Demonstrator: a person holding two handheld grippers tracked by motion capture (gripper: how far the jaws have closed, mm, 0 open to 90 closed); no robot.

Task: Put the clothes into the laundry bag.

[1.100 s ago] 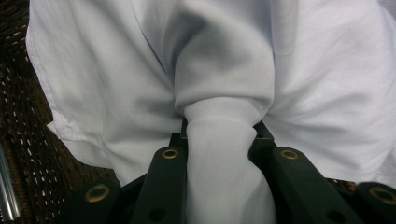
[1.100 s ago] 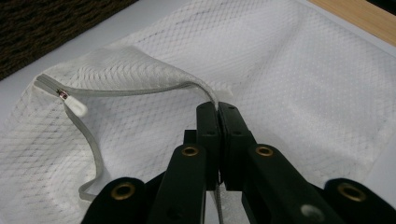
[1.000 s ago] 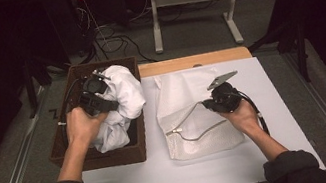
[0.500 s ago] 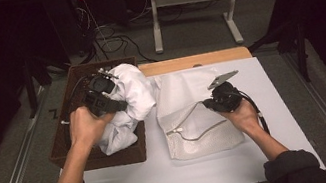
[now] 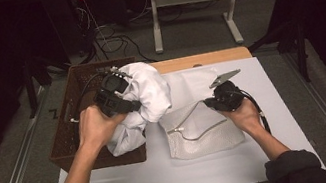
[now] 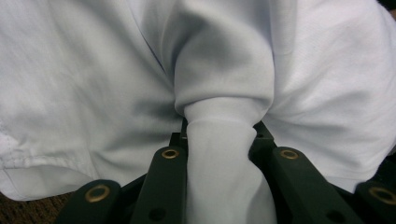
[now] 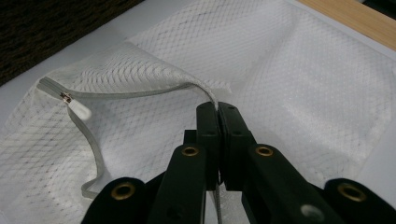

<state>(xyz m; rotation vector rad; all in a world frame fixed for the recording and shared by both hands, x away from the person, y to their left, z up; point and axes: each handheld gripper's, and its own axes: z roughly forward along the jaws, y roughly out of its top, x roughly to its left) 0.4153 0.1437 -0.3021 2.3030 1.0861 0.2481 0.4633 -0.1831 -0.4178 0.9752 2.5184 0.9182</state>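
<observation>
A crumpled white garment (image 5: 149, 96) hangs half out of the brown woven basket (image 5: 70, 136) at the table's left. My left gripper (image 5: 132, 108) is shut on a bunched fold of it (image 6: 219, 154), the jaws (image 6: 219, 128) pressing from both sides. To its right, a white mesh bag (image 5: 204, 135) with a grey zipper lies flat on the table. My right gripper (image 5: 209, 103) is shut on the bag's zipper edge (image 7: 205, 93), and the pads (image 7: 217, 109) hold that edge raised. The zipper pull (image 7: 77, 108) lies at the far end of the opening.
A white sheet (image 5: 190, 173) covers the table, with a wooden strip (image 5: 201, 59) along its far edge. Beyond the table stand a metal frame (image 5: 193, 15) and loose cables (image 5: 110, 34) on the floor. Dark curtains close in both sides.
My left gripper has risen and moved right with the garment, pulling it out of the basket toward the mesh bag. The right gripper has stayed put on the zipper edge.
</observation>
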